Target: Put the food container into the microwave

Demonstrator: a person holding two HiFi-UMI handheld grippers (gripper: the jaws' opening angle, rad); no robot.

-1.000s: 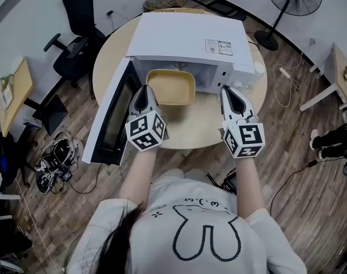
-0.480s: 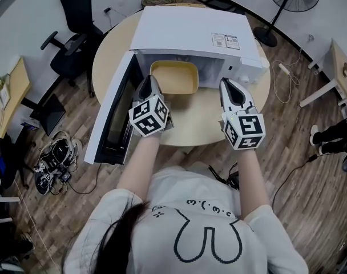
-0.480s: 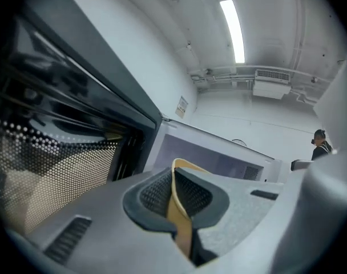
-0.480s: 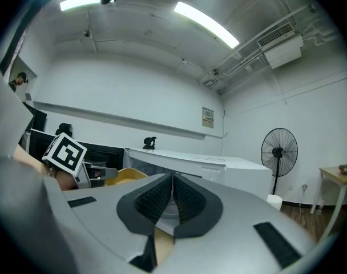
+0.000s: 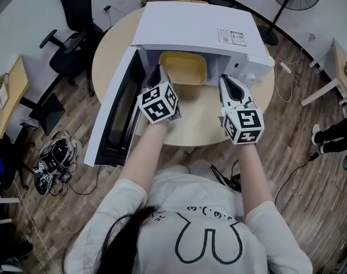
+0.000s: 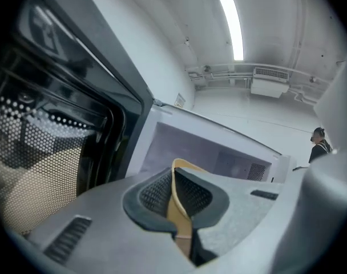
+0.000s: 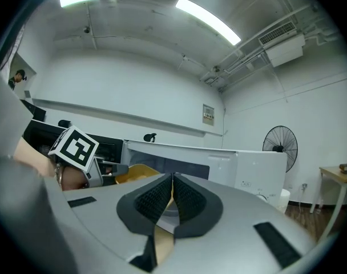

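While my left tool (image 5: 157,73) pinches the rim of the yellow food container (image 5: 185,68), now partway inside the open microwave (image 5: 190,24), my right tool (image 5: 227,82) hangs closed and empty beside it. I judge insertion nearly done; next, push deeper, keep it level, then release.

White box-shaped microwave oven (image 5: 190,33), open. Its dark-windowed door (image 5: 113,116) stands swung out at the microwave's left and walls off that side. The yellow rectangular plastic food container (image 5: 184,67) fills most of the cavity mouth. In front of the microwave, the round beige wooden table (image 5: 199,121) lies bare, open to approach.
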